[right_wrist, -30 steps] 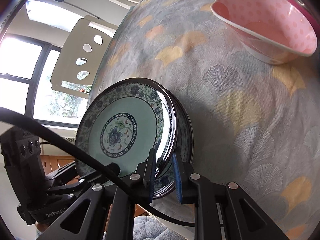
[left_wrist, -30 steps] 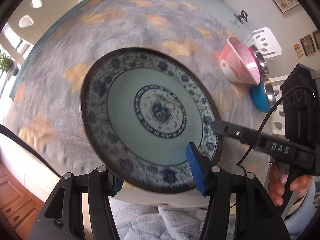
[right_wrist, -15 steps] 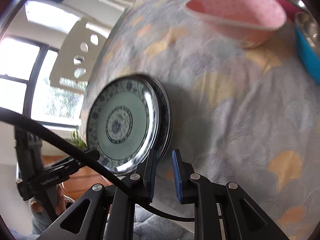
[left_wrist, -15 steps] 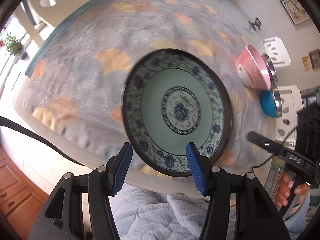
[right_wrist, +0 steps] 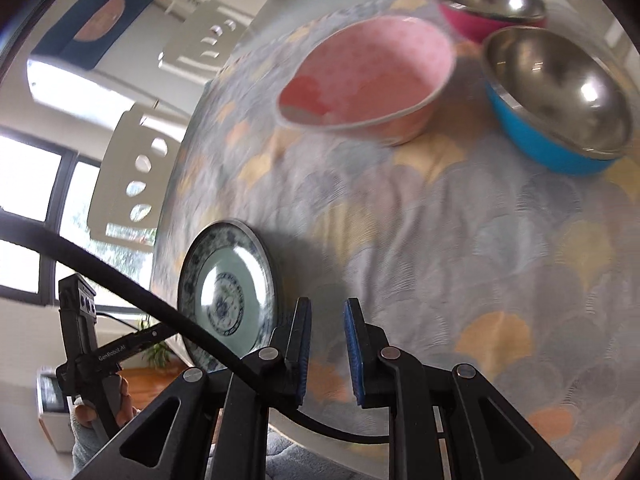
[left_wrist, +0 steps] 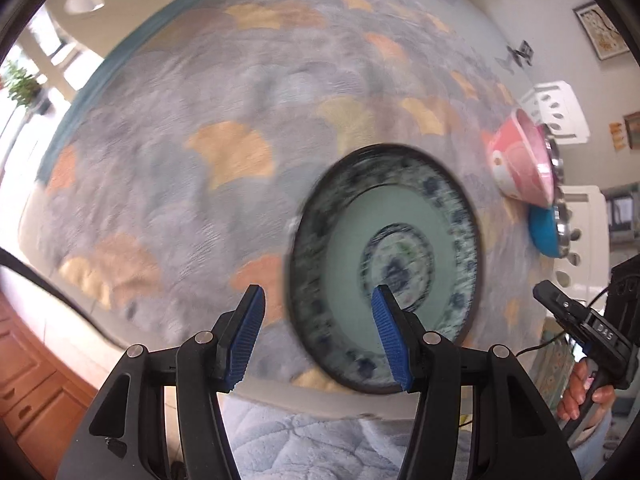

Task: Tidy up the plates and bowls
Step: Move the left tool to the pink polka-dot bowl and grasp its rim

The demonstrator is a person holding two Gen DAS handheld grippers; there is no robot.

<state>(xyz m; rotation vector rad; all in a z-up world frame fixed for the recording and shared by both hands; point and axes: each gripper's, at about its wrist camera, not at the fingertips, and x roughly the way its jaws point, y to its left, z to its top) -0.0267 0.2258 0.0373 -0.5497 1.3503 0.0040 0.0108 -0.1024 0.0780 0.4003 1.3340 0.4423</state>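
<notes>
The blue-and-white patterned plate (left_wrist: 404,240) lies stacked on another plate near the table's front edge; it also shows in the right wrist view (right_wrist: 228,292). My left gripper (left_wrist: 316,336) is open and empty, above and left of the plate. My right gripper (right_wrist: 326,344) is slightly open and empty, just right of the plates. A pink bowl (right_wrist: 368,76), a blue steel-lined bowl (right_wrist: 560,100) and a magenta steel-lined bowl (right_wrist: 488,4) stand further back. The pink bowl (left_wrist: 520,160) and blue bowl (left_wrist: 546,232) show at the right in the left wrist view.
The table is covered with a grey cloth with yellow and orange fan shapes (left_wrist: 224,152). White chairs (right_wrist: 136,176) stand along the far side. The table's front edge (left_wrist: 280,396) is close below the plates.
Both grippers have let go of the plate and pulled back. The left gripper has opened wide and shifted left. The right gripper has moved right, bringing the bowls into view.
</notes>
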